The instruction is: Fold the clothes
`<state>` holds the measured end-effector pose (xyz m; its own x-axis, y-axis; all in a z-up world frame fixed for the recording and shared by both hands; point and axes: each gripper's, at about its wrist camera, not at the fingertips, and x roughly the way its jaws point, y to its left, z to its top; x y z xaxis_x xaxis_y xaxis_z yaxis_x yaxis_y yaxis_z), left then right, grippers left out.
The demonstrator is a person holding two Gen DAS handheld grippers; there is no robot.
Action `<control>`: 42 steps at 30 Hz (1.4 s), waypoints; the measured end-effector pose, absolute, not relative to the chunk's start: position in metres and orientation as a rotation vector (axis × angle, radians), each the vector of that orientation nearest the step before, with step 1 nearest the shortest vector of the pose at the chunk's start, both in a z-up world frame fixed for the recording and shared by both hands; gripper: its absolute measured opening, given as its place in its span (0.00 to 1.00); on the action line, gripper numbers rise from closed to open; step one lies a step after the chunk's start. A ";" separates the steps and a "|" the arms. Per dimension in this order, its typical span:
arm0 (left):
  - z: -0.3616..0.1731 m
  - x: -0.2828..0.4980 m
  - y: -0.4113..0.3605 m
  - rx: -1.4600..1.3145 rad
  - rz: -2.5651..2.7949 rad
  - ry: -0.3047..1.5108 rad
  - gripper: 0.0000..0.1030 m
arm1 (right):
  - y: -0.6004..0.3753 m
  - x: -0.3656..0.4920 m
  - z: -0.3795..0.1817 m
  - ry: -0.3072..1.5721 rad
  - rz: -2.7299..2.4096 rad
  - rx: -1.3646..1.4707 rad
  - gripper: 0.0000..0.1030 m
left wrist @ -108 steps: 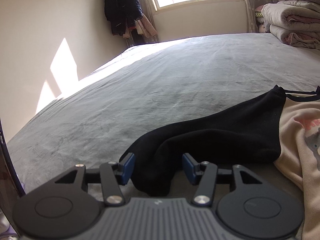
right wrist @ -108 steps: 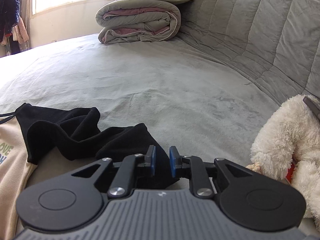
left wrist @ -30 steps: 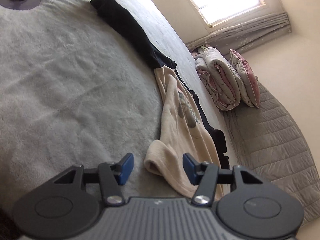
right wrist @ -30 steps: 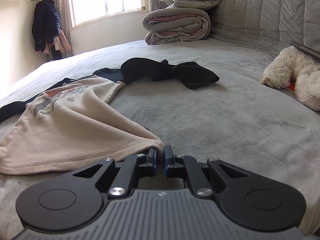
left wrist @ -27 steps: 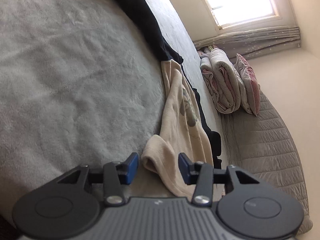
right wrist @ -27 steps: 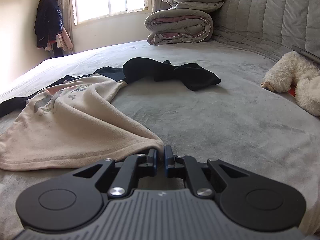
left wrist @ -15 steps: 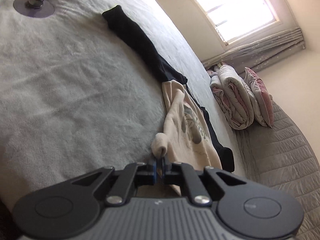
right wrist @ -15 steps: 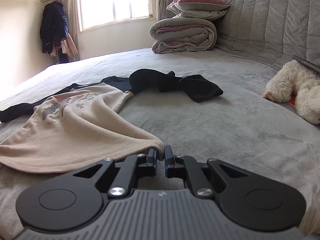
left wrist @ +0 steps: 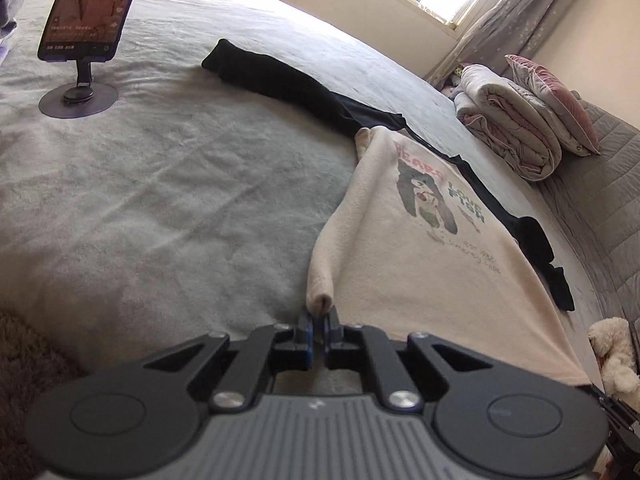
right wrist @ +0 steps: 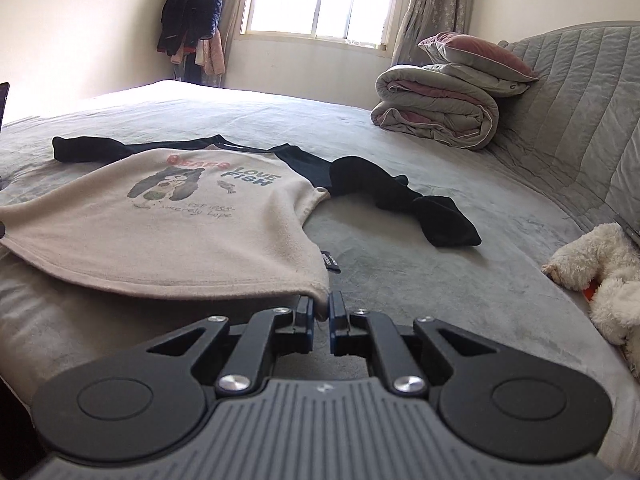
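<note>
A cream sweatshirt point(left wrist: 420, 248) with black sleeves and a bear print lies face up on the grey bed point(left wrist: 180, 184). My left gripper point(left wrist: 319, 330) is shut on its left hem corner, which is rolled into a tube. My right gripper point(right wrist: 319, 318) is shut on the right hem corner of the sweatshirt point(right wrist: 180, 232) and holds the hem lifted off the bed. One black sleeve point(left wrist: 280, 80) stretches out to the far left. The other black sleeve point(right wrist: 404, 200) lies crumpled at the right.
A phone on a round stand point(left wrist: 86, 36) stands on the bed at the far left. Folded quilts and a pillow point(right wrist: 444, 96) are stacked by the padded headboard point(right wrist: 580, 112). A white plush toy point(right wrist: 600, 272) lies at the right. Clothes point(right wrist: 192, 16) hang by the window.
My left gripper closed on the left hem corner about half a second ago and has risen. Both grippers have lifted the hem and drawn it taut, and the sweatshirt front now lies spread out.
</note>
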<state>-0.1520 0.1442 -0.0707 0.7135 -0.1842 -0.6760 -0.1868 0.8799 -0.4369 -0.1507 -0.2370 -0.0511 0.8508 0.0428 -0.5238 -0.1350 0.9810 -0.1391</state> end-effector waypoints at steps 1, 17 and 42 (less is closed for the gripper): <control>-0.073 -0.153 0.144 -0.503 -0.003 0.781 0.04 | -0.238 -0.149 -0.056 0.569 0.097 -0.165 0.07; -0.056 -0.150 0.166 -0.466 -0.120 0.768 0.45 | -0.268 -0.148 -0.061 0.677 0.185 0.037 0.47; -0.025 0.010 0.145 -0.416 -0.068 0.827 0.69 | -0.273 -0.003 -0.027 0.903 0.210 0.312 0.50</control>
<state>0.0098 0.1452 -0.0252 0.6800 -0.2187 -0.6999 -0.1010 0.9174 -0.3848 -0.0026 -0.2728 -0.0269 0.6034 0.3077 -0.7357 -0.0478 0.9348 0.3518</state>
